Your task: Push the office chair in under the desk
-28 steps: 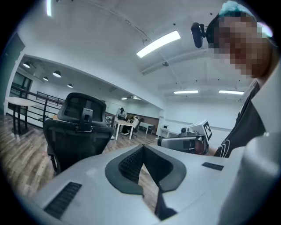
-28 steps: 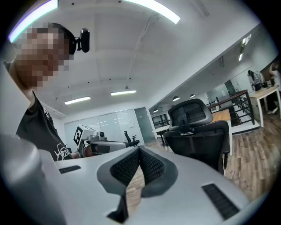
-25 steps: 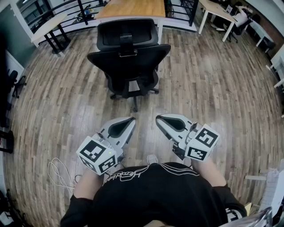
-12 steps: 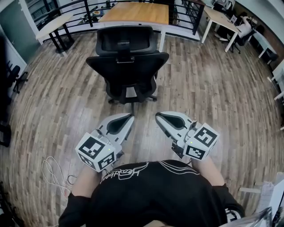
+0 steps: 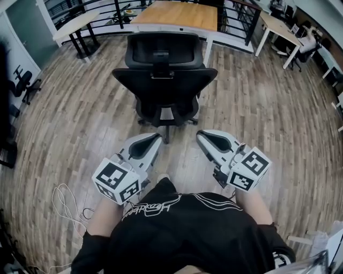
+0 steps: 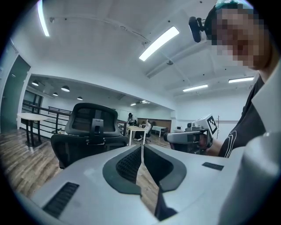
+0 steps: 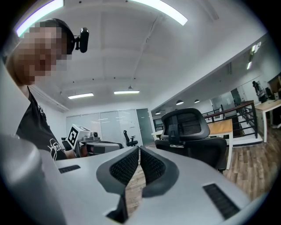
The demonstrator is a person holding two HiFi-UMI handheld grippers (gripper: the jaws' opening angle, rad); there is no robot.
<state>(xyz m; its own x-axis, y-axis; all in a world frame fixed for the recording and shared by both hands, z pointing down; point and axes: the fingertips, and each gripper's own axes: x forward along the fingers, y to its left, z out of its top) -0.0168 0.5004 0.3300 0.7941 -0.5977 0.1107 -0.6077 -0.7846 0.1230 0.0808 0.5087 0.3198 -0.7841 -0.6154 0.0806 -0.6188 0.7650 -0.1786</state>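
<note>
Office chair is standing on the wood floor in the head view. Its back is facing the person and its front is facing the desk. It is not under the desk yet; it is sitting just in front of the desk edge. The left gripper and the right gripper are pointing at the chair back, side by side. They are near the chair but not touching it.

In the left gripper view, the jaws are pressing together with nothing between them. The chair back is showing past the tips, a bit to the left.

In the right gripper view, the jaws are also squeezing together and holding nothing. The chair is showing a bit to the right, with the desk behind it.

I think closed tips are good for pushing. The best way is probably putting one tip on each side of the chair back, at the same height. Then both should be pushing slowly and evenly, so the chair is rolling straight in and not spinning sideways.
</note>
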